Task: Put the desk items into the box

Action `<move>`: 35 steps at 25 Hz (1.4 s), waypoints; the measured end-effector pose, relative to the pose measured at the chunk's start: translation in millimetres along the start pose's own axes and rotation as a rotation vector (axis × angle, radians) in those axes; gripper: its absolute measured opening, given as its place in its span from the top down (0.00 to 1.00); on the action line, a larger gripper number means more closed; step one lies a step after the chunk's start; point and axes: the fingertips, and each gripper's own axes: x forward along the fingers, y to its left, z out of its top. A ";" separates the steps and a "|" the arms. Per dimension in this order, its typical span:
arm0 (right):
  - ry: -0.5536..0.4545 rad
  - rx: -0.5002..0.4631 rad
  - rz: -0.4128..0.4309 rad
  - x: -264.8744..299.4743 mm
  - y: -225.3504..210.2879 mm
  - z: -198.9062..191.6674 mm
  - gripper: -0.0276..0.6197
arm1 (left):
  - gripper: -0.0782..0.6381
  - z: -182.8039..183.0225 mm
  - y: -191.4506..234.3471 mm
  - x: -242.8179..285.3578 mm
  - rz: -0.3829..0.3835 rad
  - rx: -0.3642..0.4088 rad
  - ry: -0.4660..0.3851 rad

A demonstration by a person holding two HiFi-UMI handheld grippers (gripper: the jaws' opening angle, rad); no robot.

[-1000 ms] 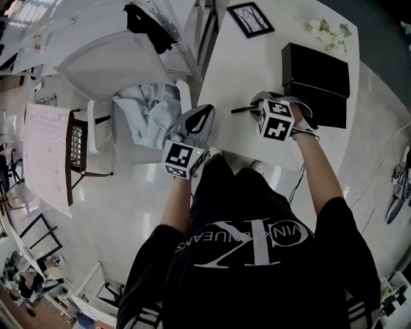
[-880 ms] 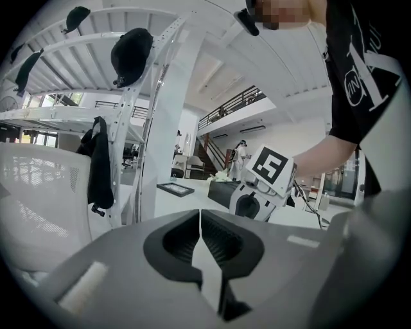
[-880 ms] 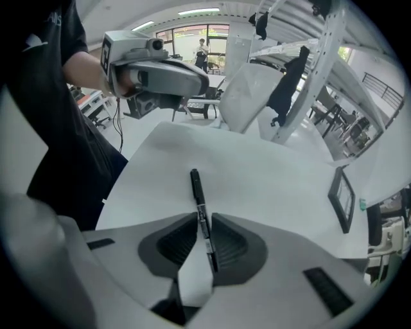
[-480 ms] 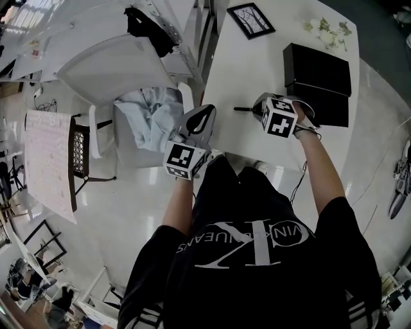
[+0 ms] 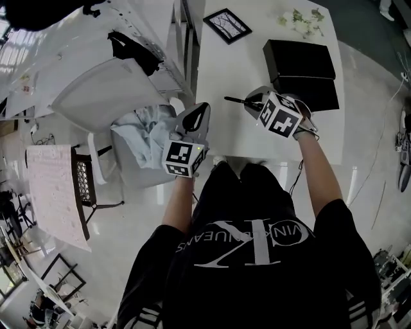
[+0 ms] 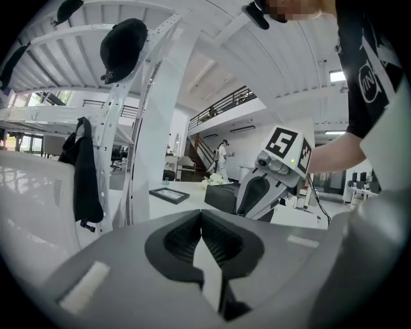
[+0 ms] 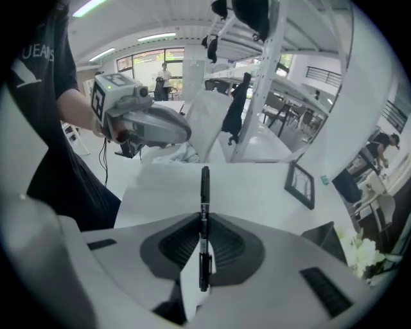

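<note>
Head view: pen (image 5: 234,100) half behind tongs (image 5: 252,103)

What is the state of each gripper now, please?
Left gripper: closed, holding nothing.
Right gripper: closed on a black pen.

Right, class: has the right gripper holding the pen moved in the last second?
Yes, slightly: the right gripper, shut on the pen, has shifted right, closer to the black box.

Two tools (image 5: 203,109) (image 5: 250,101), one pen (image 5: 234,101), one box (image 5: 302,61), one frame (image 5: 227,24), one flower sprig (image 5: 302,19).
</note>
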 end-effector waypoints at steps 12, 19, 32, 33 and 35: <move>-0.066 0.115 -0.187 -71.3 -33.7 -35.0 0.88 | 0.90 16.5 -47.0 50.3 -0.122 0.022 -0.014; -0.049 0.120 -0.185 -95.4 -49.1 -77.9 0.88 | 0.90 28.3 -71.0 83.7 -0.106 0.010 -0.024; 0.047 0.051 -0.075 -98.1 -68.1 -148.8 0.88 | 0.90 31.2 -92.6 126.9 -0.024 -0.008 -0.020; 0.057 0.042 -0.063 -96.1 -68.3 -153.3 0.88 | 0.90 30.6 -93.4 128.7 -0.016 -0.011 -0.018; 0.082 0.021 -0.039 -91.2 -68.6 -162.7 0.88 | 0.90 29.7 -94.4 131.6 0.003 -0.016 -0.016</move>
